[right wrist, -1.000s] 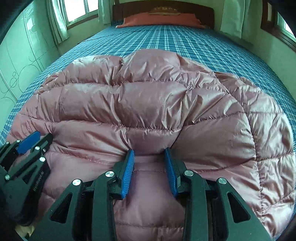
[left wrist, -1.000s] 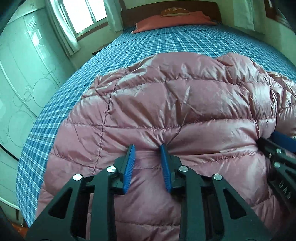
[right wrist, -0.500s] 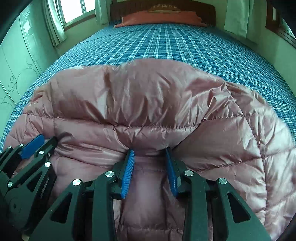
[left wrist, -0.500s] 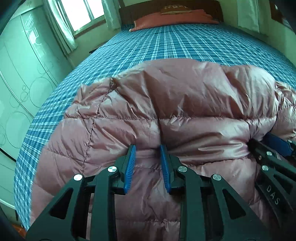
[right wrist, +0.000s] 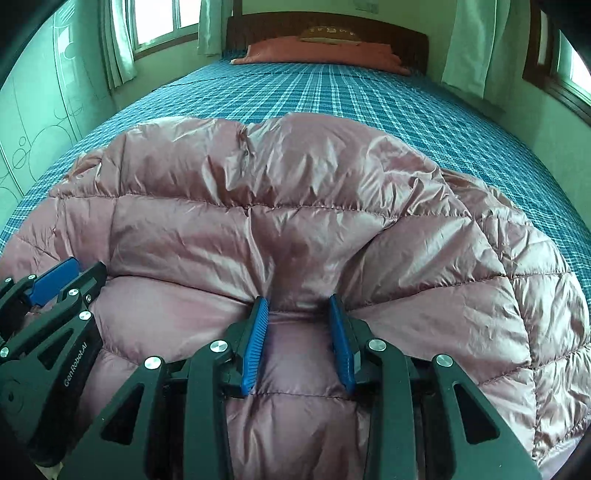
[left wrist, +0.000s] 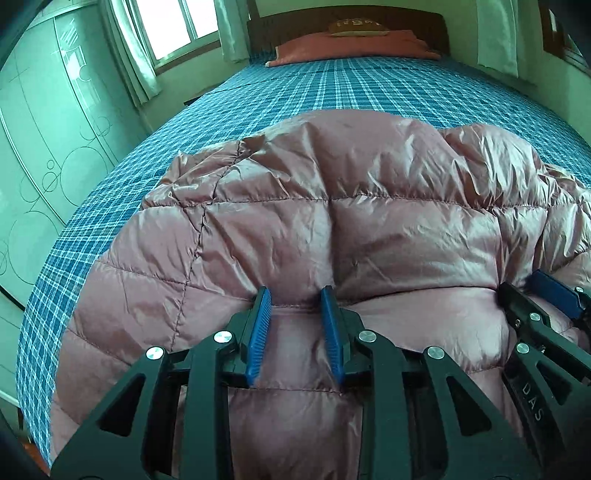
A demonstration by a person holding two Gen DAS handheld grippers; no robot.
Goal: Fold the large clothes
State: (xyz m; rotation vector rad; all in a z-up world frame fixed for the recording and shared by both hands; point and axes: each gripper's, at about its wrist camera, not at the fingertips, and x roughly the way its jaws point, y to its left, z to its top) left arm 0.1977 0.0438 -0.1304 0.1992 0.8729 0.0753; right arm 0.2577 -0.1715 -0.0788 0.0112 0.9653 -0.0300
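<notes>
A puffy pink quilted down jacket [left wrist: 332,221] lies on the bed, its near part lifted and doubled over towards the far side; it also shows in the right wrist view [right wrist: 295,206]. My left gripper [left wrist: 295,295] is shut on a thick bunch of the jacket's edge between its blue pads. My right gripper [right wrist: 299,301] is shut on the same edge, just to the right of the left one. Each gripper shows at the side of the other's view: the right gripper [left wrist: 546,306] and the left gripper [right wrist: 51,280]. The jacket's underside is hidden.
The bed has a blue plaid sheet [left wrist: 351,88], with an orange-red pillow [right wrist: 321,51] and a dark wooden headboard [right wrist: 388,29] at the far end. A pale green wardrobe [left wrist: 40,129] stands to the left. Curtained windows [right wrist: 465,44] are at the back.
Both grippers have carried the held jacket edge up and forward, so the fold has rolled farther towards the headboard. More plaid sheet shows beyond the jacket. Both grips stay the same.
</notes>
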